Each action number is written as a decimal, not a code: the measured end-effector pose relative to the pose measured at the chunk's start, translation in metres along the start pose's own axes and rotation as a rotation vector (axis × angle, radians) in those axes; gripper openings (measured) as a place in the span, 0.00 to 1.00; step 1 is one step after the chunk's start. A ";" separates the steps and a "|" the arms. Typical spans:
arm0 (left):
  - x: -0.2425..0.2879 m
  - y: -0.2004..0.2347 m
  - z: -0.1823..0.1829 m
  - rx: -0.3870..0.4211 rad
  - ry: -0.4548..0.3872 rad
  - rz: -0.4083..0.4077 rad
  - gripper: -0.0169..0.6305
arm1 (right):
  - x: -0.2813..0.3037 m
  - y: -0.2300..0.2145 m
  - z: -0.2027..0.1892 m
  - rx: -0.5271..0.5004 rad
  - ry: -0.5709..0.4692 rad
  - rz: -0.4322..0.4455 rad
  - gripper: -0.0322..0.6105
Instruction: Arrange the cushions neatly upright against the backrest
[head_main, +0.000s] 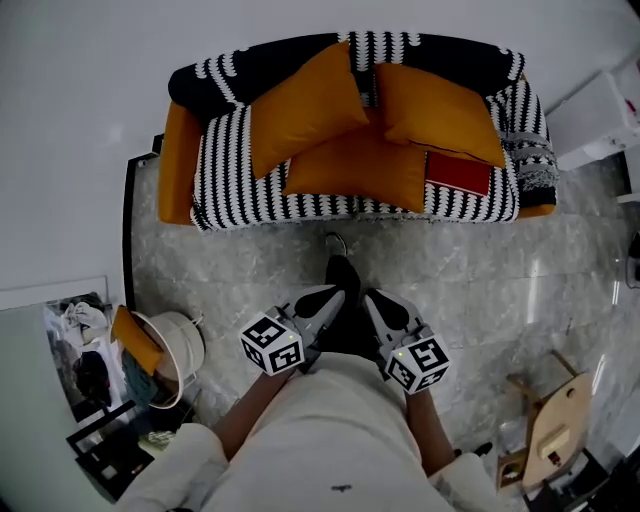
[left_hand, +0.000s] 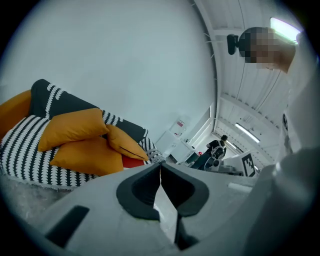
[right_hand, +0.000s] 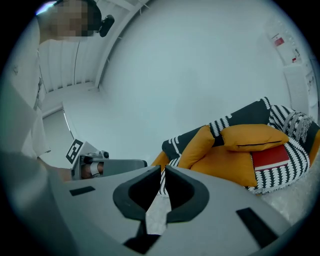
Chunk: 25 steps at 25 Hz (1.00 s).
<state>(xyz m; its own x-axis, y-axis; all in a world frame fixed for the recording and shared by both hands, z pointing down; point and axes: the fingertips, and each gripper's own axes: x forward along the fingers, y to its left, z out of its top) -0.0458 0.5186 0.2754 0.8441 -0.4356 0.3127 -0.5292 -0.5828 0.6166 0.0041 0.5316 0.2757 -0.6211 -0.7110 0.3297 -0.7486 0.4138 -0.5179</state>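
Fingers (left_hand: 142, 192) of the left gripper (left_hand: 160, 168) meet with nothing between them in its own view; 3 orange cushions (left_hand: 85, 155) lie heaped on the striped sofa (left_hand: 25, 160) ahead; right gripper (right_hand: 163, 171) view: fingers likewise together, empty; head view: both grippers well apart from the sofa.

Sofa (head_main: 178, 160): orange upholstery, draped with a blanket (head_main: 235, 170) in black and white, mostly black with short white zigzag rows over the backrest and dense black-and-white stripes over the seat and arms. Left cushion (head_main: 305, 105), right cushion (head_main: 440, 112) and middle cushion (head_main: 360, 165): plain orange. Red rectangle (head_main: 458, 172): solid red. Floor (head_main: 480, 270): grey, marbled. Wall (head_main: 80, 100): plain white. Bucket (head_main: 185, 340): white. Left gripper (left_hand: 159, 166) and right gripper (right_hand: 163, 170): grey bodies, black pads, cubes with black-and-white square markers.
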 end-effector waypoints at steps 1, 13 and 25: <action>0.006 0.008 0.007 -0.006 -0.003 -0.006 0.05 | 0.007 -0.005 0.005 -0.005 0.004 -0.006 0.06; 0.098 0.100 0.143 -0.029 -0.098 -0.130 0.05 | 0.091 -0.058 0.123 -0.129 0.019 -0.121 0.06; 0.163 0.200 0.069 -0.371 -0.053 0.068 0.08 | 0.132 -0.114 0.100 -0.106 0.311 -0.052 0.06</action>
<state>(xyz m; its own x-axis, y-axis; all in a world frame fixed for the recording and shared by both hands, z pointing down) -0.0199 0.2839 0.4000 0.7976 -0.5048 0.3302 -0.5083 -0.2676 0.8185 0.0310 0.3339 0.2997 -0.6099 -0.5317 0.5877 -0.7913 0.4498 -0.4142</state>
